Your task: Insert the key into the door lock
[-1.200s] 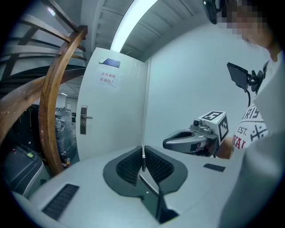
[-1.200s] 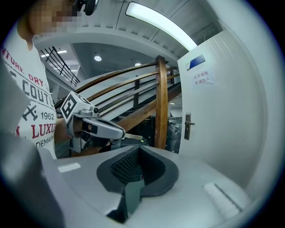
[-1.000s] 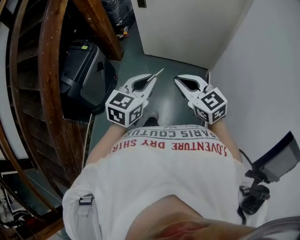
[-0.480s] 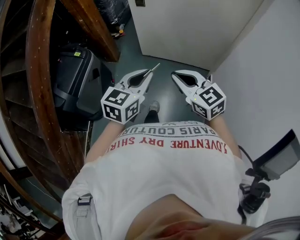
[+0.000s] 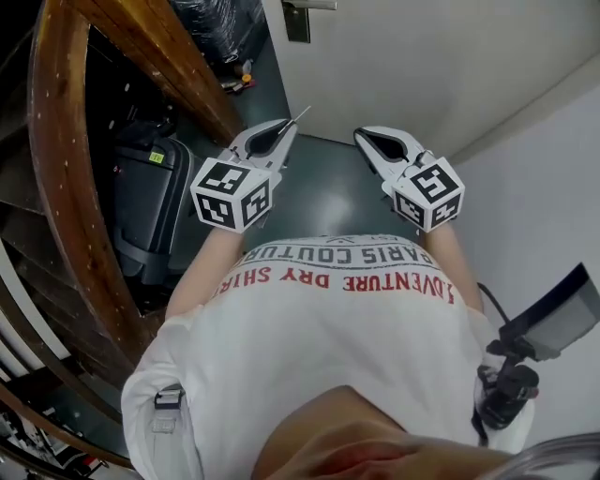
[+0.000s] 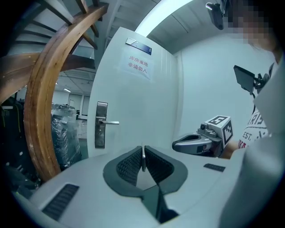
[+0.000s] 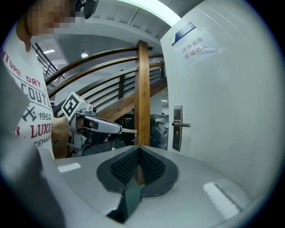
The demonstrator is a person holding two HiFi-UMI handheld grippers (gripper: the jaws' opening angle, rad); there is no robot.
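A white door stands ahead, with a metal lock plate and lever handle at the head view's top edge. The lock plate also shows left of centre in the left gripper view. My left gripper is shut on a thin metal key, whose blade points toward the door; the key stands edge-on between the pads. My right gripper is shut with nothing in it, level with the left and apart from the door. From the right gripper view, the lock plate lies right of centre.
A curved wooden stair railing and a black suitcase fill the left side. Plastic-wrapped goods stand beside the door. A white wall closes the right. A paper sign hangs on the door.
Both grippers have travelled forward toward the door, side by side. The lock plate has come into the head view's top edge. The key stays in the left gripper.
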